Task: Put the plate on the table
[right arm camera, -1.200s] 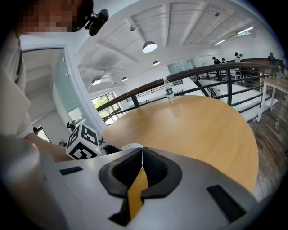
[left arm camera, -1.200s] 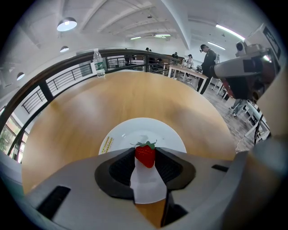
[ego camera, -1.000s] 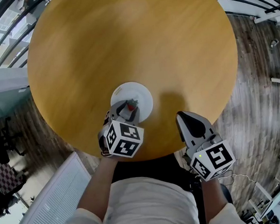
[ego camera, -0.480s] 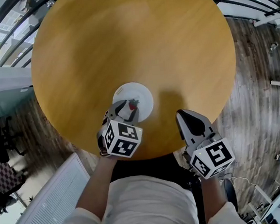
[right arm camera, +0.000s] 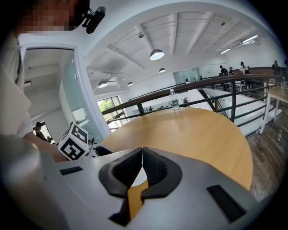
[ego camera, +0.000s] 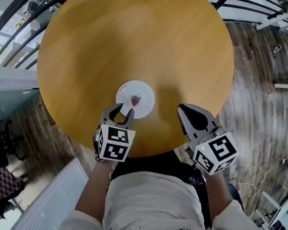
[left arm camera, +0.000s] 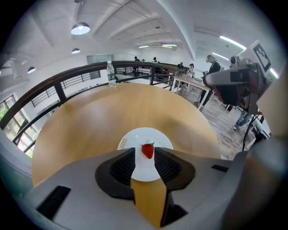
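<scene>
Setting: open hall with a white ceiling, round ceiling lamps (left arm camera: 80,29) and a dark railing (left arm camera: 67,78) curving behind the work surface; grey plank floor (ego camera: 261,76) below.
Surface: round table (ego camera: 127,33), honey-coloured wood with a smooth top. It was bare apart from the items listed here.
Far edge: a clear water bottle (left arm camera: 110,74) stood upright near the table's rim by the railing.
Task item: plate (ego camera: 143,91), small, round and plain white with a shallow raised rim. A small pale sticker (left arm camera: 122,143) sat at its left rim.
Plate contents: one red strawberry (ego camera: 135,100) with a green cap, lying near the plate's middle.
Plate location: flat on the table, on the side nearest the person and in front of the left gripper.
Left gripper (ego camera: 120,110): grey body with a marker cube (ego camera: 114,142). It pointed down toward the plate's near rim, claw spread. The jaws had just been closing a little. The left gripper view showed the plate and bare wood through the gap, with the pads pressing on nothing.
Right gripper (ego camera: 186,111): held over the table's near edge, to the right of the plate and apart from it. Its jaw tips were pressed together with nothing between them.
Person: white shirt (ego camera: 152,206), forearms reaching to both grippers.
Background: several people stood by desks beyond the railing, too small to detail.
</scene>
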Demonstrator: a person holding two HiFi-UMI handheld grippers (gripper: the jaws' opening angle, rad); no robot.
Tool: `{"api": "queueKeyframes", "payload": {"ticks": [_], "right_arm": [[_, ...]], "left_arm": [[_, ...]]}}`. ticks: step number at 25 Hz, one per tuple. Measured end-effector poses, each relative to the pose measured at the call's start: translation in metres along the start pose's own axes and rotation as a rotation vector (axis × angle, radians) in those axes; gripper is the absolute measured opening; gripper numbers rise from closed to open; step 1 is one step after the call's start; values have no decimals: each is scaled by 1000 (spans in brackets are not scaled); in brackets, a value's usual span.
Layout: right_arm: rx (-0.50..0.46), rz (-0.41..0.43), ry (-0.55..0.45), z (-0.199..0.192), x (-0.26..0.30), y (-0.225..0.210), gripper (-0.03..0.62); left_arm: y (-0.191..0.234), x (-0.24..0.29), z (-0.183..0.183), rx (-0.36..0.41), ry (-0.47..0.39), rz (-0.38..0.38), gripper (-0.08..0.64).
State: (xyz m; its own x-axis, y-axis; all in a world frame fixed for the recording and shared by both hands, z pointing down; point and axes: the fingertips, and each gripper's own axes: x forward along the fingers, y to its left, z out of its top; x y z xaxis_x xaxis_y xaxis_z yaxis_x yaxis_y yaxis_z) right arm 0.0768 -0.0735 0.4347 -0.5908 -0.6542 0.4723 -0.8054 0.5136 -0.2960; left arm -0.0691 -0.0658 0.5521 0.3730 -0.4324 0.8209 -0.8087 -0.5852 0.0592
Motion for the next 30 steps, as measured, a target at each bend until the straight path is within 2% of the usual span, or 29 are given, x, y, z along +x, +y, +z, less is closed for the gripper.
{"api": "queueKeyframes", "payload": {"ticks": [7, 14, 18, 23, 30], "right_arm": [[-52, 12, -29, 16, -21, 25, 25], [-101, 16, -60, 38, -43, 47, 25], [-122, 39, -64, 46, -47, 57, 25], [-166, 81, -42, 53, -49, 76, 25], [-188, 109, -44, 55, -51, 89, 25]], "left_arm": [[0, -59, 14, -22, -144, 48, 52], [1, -141, 34, -154, -324, 31, 23], [-1, -166, 47, -228, -407, 17, 23], [-8, -179, 56, -216, -453, 22, 23], [-13, -188, 61, -204, -472, 3, 23]]}}
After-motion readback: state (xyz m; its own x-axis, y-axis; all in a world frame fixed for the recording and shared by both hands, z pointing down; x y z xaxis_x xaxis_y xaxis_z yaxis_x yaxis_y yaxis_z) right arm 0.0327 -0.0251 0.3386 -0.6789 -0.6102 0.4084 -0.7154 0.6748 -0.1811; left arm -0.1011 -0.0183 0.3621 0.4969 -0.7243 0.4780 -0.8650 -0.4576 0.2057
